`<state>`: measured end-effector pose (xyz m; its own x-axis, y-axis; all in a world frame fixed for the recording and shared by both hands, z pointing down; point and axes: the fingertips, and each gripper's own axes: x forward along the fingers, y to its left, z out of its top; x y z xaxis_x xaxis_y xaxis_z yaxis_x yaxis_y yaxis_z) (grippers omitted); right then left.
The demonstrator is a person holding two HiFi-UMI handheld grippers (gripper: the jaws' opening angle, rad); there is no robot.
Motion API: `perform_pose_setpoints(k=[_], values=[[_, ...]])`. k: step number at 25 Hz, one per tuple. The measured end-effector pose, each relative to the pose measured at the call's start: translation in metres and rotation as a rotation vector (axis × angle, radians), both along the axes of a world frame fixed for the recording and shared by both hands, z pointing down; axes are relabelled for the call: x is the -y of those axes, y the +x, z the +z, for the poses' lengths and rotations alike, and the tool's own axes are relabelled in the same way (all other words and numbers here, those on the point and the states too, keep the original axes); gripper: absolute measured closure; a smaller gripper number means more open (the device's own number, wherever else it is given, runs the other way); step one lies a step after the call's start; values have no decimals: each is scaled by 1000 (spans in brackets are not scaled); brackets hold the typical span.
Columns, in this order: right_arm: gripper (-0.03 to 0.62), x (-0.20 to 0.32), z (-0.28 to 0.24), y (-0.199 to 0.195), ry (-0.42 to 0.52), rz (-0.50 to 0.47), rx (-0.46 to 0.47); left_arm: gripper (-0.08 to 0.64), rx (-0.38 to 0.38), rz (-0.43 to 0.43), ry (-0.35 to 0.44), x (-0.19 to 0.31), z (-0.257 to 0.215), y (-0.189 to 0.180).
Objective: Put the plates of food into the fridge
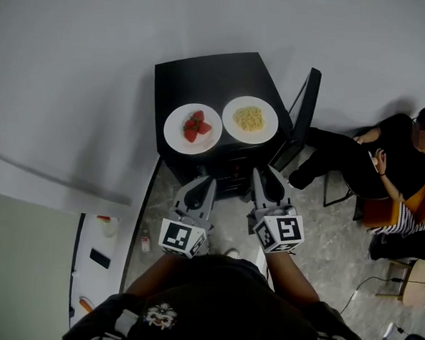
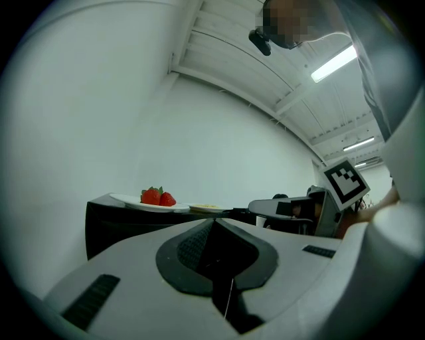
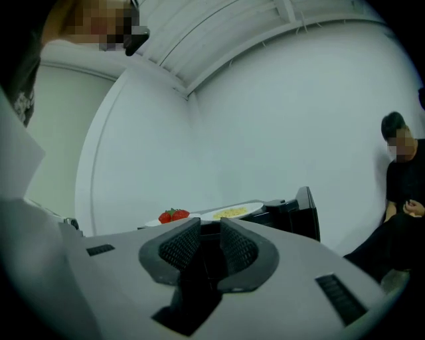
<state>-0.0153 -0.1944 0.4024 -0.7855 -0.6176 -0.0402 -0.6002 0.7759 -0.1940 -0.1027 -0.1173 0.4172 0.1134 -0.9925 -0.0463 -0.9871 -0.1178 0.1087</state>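
At the far left of the head view, a white desk [image 1: 84, 280] carries a dark phone [image 1: 99, 258]. A small bottle [image 1: 145, 240] stands just past the desk's right edge. What else lies on the desk is too small to tell.

The left tool [image 1: 199, 186] is held out level toward the black fridge [image 1: 211, 76] and stops short of its front. Its own view shows the two jaws pressed together with nothing between them.

Both plates of food sit on top of the fridge, side by side and near its front edge. The left plate [image 1: 177, 131] is white and holds a few red strawberries [image 1: 196, 126]. It lies beyond the left tool and a little to its left. The right plate [image 1: 269, 124] is also white and holds a small heap of pale yellow food [image 1: 249, 118]. The two rims are just beside each other, and I cannot tell whether they touch. Neither tool touches a plate.

The right tool [image 1: 266, 180] is also held level, just beside the left one, and points at the fridge's front right corner. Its own view shows the ribbed pads standing apart with a narrow empty gap between them. The two plates show well beyond the jaws in that view.

A flat black door [image 1: 307, 100] stands out from the right side of the fridge, swung open and away from the body.

At the far right a person in dark clothes [image 1: 400, 148] sits low against the wall, legs stretched toward the fridge, well apart from both tools. Pale tiled floor [image 1: 323, 244] fills the space between the person and the tools.
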Motion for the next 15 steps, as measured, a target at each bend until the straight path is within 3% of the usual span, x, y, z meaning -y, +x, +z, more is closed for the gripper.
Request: perform_pose_setpoints(k=[5, 8, 15], values=[[469, 15, 1, -3, -116, -4, 80, 537, -8, 1, 2, 1, -2, -2], [434, 24, 6, -8, -233, -25, 155, 537, 28, 10, 0, 1, 4, -4], [425, 52, 11, -11, -503, -28, 372, 537, -1, -5, -11, -1, 7, -9]])
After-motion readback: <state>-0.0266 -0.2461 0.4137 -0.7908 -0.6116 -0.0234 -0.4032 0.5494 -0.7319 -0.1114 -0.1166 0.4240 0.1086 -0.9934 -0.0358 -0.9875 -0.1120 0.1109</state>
